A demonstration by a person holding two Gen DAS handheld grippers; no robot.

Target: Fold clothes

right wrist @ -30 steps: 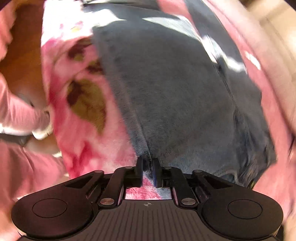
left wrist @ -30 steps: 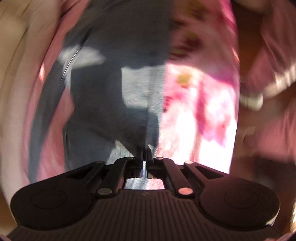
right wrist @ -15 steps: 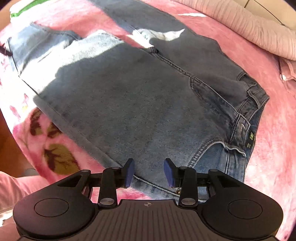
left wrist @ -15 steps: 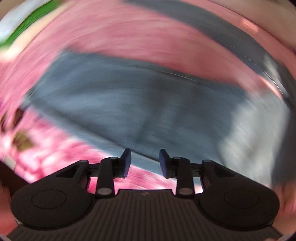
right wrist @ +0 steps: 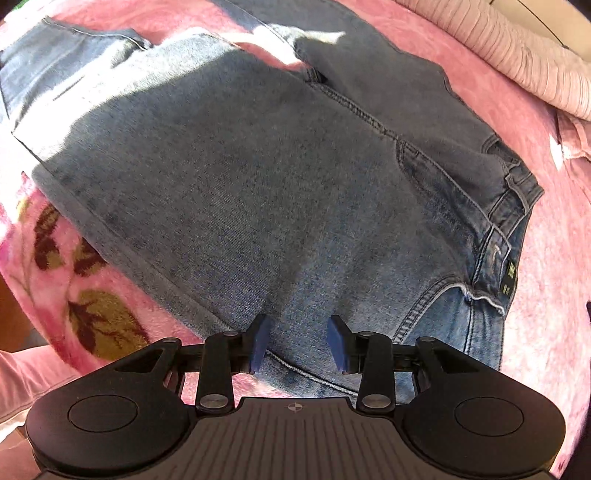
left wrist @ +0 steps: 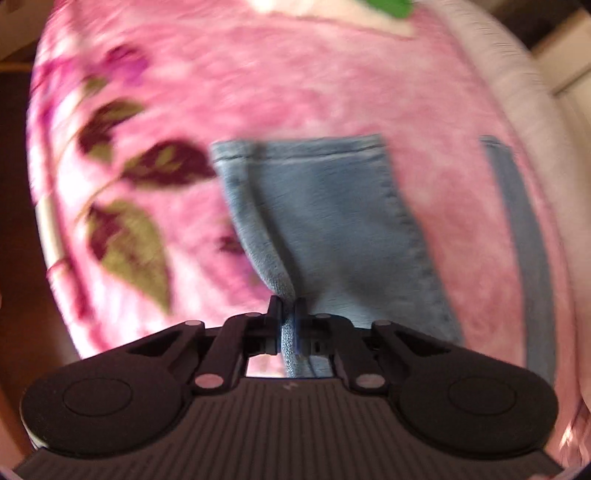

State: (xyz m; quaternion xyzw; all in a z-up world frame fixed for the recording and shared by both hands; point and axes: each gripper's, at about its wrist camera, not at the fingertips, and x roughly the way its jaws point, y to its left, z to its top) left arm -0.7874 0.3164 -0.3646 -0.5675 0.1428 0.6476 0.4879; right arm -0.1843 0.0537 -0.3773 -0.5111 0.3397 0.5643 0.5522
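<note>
Blue jeans point(right wrist: 258, 184) lie spread on a pink flowered blanket point(right wrist: 517, 110), waistband point(right wrist: 509, 206) to the right. My right gripper point(right wrist: 299, 332) hovers open over the near edge of the denim, and its blue pads press on nothing. In the left wrist view a lighter jeans leg point(left wrist: 332, 221) runs away from me to its hem. My left gripper point(left wrist: 287, 306) is shut on a raised fold at that leg's left edge. A second strip of denim point(left wrist: 517, 221) lies farther right.
A beige ribbed cushion point(right wrist: 517, 48) lies along the blanket's far right side. Something green and white point(left wrist: 388, 5) sits beyond the leg hem. A pink sleeve point(right wrist: 22, 373) shows at the lower left. Brown floor lies past the blanket's left edge point(left wrist: 40, 221).
My left gripper let go, swung over to the leg while rolling, and shut on the fold at its edge. My right gripper opened off the jeans edge and shifted slightly.
</note>
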